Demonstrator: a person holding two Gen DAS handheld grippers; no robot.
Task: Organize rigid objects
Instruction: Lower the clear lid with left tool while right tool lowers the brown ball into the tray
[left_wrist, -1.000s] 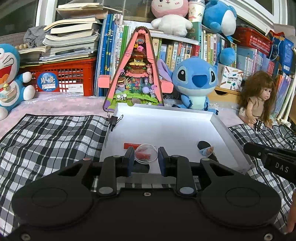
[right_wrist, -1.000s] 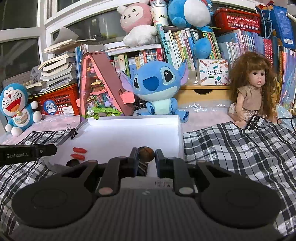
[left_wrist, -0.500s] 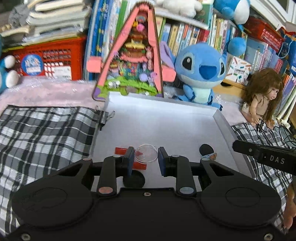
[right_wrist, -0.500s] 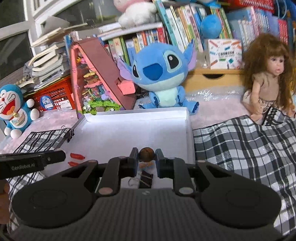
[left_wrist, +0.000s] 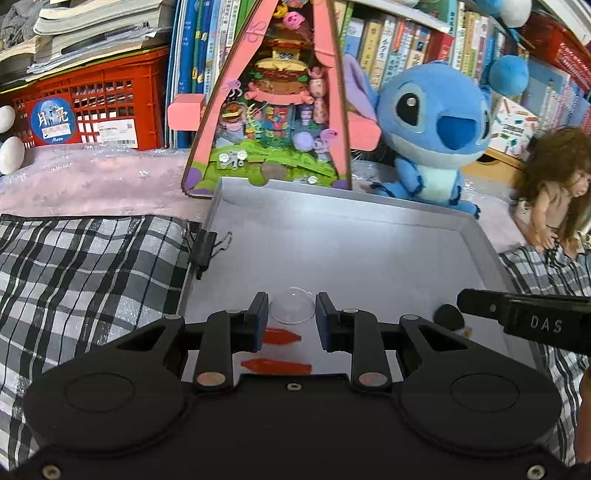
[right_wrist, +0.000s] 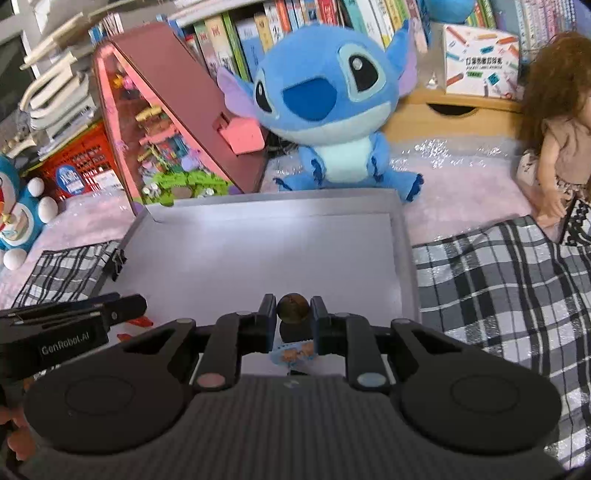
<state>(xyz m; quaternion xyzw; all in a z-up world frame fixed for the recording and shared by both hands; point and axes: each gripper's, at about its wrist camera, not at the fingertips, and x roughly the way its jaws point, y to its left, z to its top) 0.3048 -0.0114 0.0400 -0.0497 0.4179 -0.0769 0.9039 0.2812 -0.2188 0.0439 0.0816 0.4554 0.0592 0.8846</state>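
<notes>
The left gripper (left_wrist: 291, 317) clamps a clear plastic dome (left_wrist: 291, 307), the right gripper (right_wrist: 293, 314) a small brown ball (right_wrist: 293, 308), both over the shallow white tray (left_wrist: 476, 236). Either smooth piece might squirt out if squeezed off-centre. Compared with a second ago, both sit deeper over the tray, and two red capsules (left_wrist: 277, 365) show under the left jaws.

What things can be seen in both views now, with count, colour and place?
tray: one, white, on the bed between the checked cloths
dome: one, clear, in the left gripper
ball: one, brown, in the right gripper
red pieces: two, on the tray's near part
binder clip: one, black, on the tray's left rim
Stitch plush: one, blue, behind the tray
doll: one, brown hair, far right
left gripper: black, shut on the dome
right gripper: black, shut on the ball
</notes>
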